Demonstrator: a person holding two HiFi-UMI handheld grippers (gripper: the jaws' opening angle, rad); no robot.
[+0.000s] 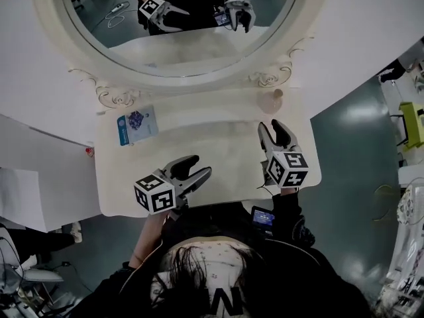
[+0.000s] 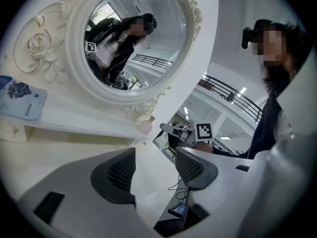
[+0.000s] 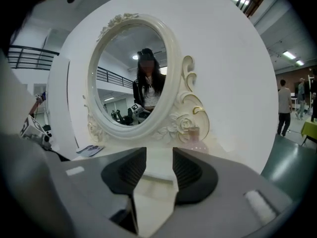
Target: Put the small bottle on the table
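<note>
Though pale pink, small rounded bottle (image 1: 271,102) on glossy table (image 1: 212,131).

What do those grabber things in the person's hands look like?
The left gripper and right gripper are grey two-fingered claws with dark ribbed pads. Each carries a white cube with black square markers. The sleeve behind the right one is black.

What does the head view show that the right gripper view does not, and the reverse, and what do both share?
Only the head view: a small lit screen close to the person's body. Only the right gripper view: the right gripper from behind, its jaws apart and empty, and a bystander at the far right. Both: the mirror, the small bottle and the blue packet.
</note>
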